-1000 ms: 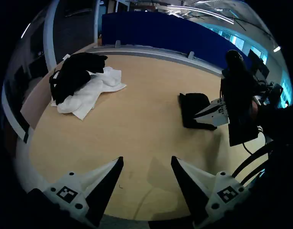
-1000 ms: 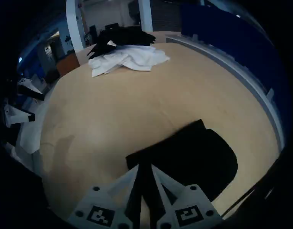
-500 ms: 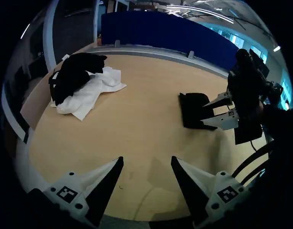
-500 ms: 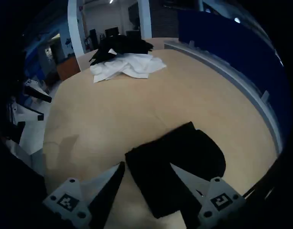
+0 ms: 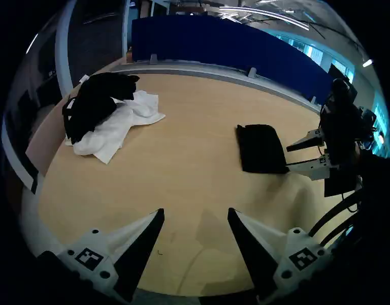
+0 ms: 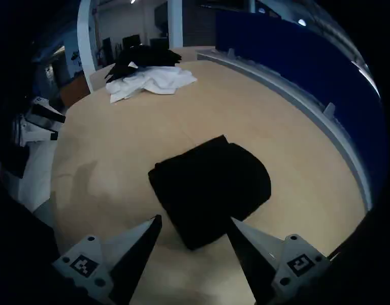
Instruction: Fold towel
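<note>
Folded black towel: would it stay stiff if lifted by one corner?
Probably not: the folded black towel lies in soft, rounded layers, so it would likely droop and unfold. Pushed across the pale wooden table, it may bunch up.

A pale wooden tabletop is carrying 1 heap of white and black cloth, lying far left in the left gripper view. A blue partition is standing along the far edge, behind a grey rail. Ceiling light strips are glowing overhead.

White towel partly under black cloth
</note>
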A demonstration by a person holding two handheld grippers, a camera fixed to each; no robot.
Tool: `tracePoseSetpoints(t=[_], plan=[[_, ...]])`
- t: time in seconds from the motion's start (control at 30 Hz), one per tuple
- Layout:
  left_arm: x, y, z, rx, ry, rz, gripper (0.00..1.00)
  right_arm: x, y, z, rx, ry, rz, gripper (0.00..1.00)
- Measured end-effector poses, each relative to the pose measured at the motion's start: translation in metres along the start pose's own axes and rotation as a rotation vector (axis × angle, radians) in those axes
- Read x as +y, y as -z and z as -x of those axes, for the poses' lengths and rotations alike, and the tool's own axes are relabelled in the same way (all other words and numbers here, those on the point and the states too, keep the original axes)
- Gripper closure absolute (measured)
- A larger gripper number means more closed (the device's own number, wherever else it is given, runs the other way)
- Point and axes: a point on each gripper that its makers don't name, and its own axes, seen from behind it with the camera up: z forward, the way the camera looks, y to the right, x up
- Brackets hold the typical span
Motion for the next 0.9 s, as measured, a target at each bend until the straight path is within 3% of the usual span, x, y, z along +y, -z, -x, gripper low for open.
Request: tracePoseSetpoints(t=[0.33, 0.9], plan=[[0.004, -0.002, 0.001, -0.005, -0.011, 0.006, 0.07, 0.004, 0.005, 0.026, -0.03, -0.035, 0.027, 0.07], [0.004, -0.003, 0.004, -0.01, -0.003, 0.004, 0.07, -0.004, -0.003, 0.051, -0.061, -0.089, 0.013, 0.54]])
